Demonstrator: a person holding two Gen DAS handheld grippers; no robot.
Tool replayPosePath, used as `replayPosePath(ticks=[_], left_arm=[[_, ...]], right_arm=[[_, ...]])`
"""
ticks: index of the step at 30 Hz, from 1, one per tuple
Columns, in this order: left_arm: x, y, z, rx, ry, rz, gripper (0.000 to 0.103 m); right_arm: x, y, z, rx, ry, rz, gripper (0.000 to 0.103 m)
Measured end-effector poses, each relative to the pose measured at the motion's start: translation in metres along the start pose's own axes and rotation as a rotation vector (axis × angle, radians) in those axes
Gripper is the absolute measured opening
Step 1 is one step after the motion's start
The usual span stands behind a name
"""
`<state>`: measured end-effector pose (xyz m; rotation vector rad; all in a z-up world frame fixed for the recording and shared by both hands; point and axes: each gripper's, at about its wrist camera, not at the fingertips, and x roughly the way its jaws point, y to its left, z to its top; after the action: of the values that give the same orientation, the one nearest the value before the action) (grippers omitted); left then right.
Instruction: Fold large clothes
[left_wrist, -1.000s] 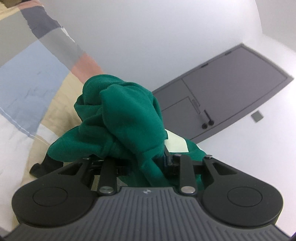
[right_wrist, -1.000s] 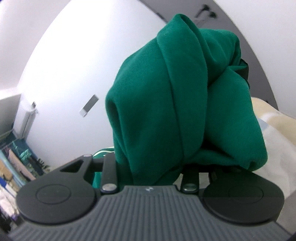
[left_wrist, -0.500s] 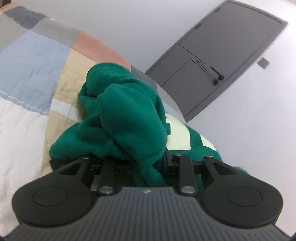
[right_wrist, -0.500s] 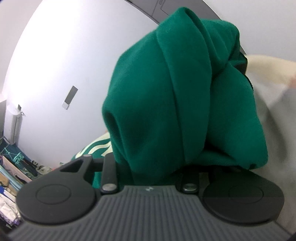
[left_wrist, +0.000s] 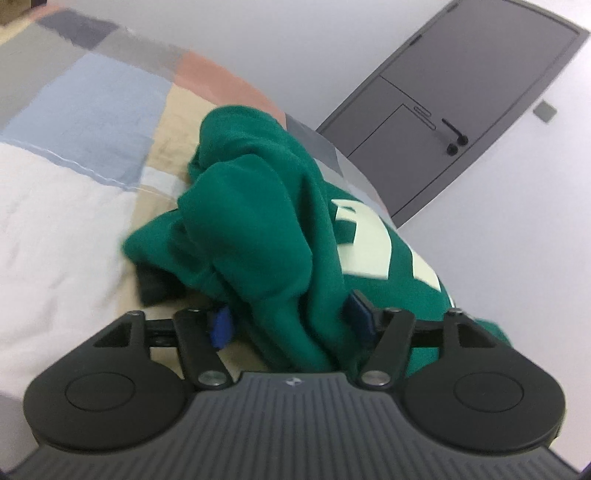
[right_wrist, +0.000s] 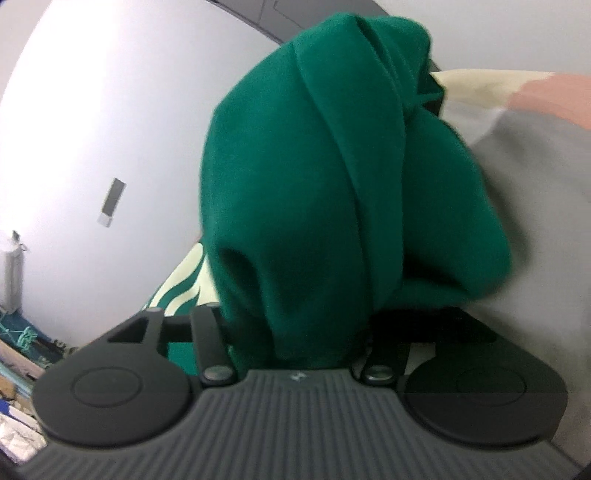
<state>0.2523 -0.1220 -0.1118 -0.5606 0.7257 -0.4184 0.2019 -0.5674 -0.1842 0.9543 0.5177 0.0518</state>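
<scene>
A dark green sweatshirt (left_wrist: 258, 221) with pale lettering lies bunched on the patchwork bedspread (left_wrist: 74, 129), close in front of my left gripper (left_wrist: 290, 323). That gripper's jaws are opening. A fold of the cloth hangs between the blue pads (left_wrist: 219, 326), and there is a gap on the left side. In the right wrist view the same sweatshirt (right_wrist: 332, 184) is heaped over my right gripper (right_wrist: 299, 332) and hides its fingertips. Its jaws are opening too, with the links splayed and cloth between them.
The bedspread (right_wrist: 535, 184) runs on to the right of the heap. A grey door (left_wrist: 461, 92) with a black handle stands in the white wall behind the bed. A metal flask (right_wrist: 13, 269) and clutter (right_wrist: 22, 354) are at the far left.
Both grippers have sunk toward the bed with the sweatshirt. The left jaws have spread, baring the blue pads, and the right links have spread. The cloth now rests on the bedspread.
</scene>
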Motion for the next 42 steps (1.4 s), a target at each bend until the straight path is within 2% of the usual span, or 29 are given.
replayPosePath(ticks=[5,8,10,11,13,18,19,23,30,34,42], left_arm=[[-0.044,-0.019,-0.006,0.130,-0.002,0.062,0.071],[-0.075,-0.038,-0.004,0.169,-0.026,0.062,0.071],[-0.095,-0.052,-0.001,0.196,-0.050,0.068,0.071],[-0.105,-0.062,0.000,0.213,-0.057,0.067,0.071],[-0.126,-0.078,0.002,0.251,-0.079,0.056,0.071],[-0.171,-0.114,-0.002,0.347,-0.121,0.048,0.071],[-0.178,-0.120,-0.004,0.366,-0.129,0.048,0.071],[-0.202,-0.137,-0.015,0.419,-0.147,0.041,0.071],[-0.241,-0.155,-0.041,0.506,-0.187,0.047,0.071],[-0.256,-0.160,-0.057,0.541,-0.201,0.051,0.071],[-0.277,-0.157,-0.080,0.561,-0.211,0.053,0.071]], right_arm=[[-0.038,0.010,-0.004,0.000,0.018,-0.025,0.062],[-0.057,0.045,-0.003,-0.070,0.006,-0.026,0.062],[-0.067,0.067,-0.003,-0.097,-0.008,0.005,0.062],[-0.086,0.058,0.007,-0.097,-0.017,0.021,0.062],[-0.096,0.077,0.012,-0.116,-0.037,0.055,0.062],[-0.136,0.120,0.016,-0.245,-0.108,0.113,0.062],[-0.152,0.125,0.010,-0.265,-0.118,0.122,0.062],[-0.165,0.149,-0.008,-0.337,-0.138,0.121,0.062],[-0.175,0.183,-0.055,-0.521,-0.143,0.049,0.062],[-0.187,0.197,-0.080,-0.567,-0.143,0.022,0.062],[-0.215,0.200,-0.116,-0.631,-0.180,-0.040,0.062]])
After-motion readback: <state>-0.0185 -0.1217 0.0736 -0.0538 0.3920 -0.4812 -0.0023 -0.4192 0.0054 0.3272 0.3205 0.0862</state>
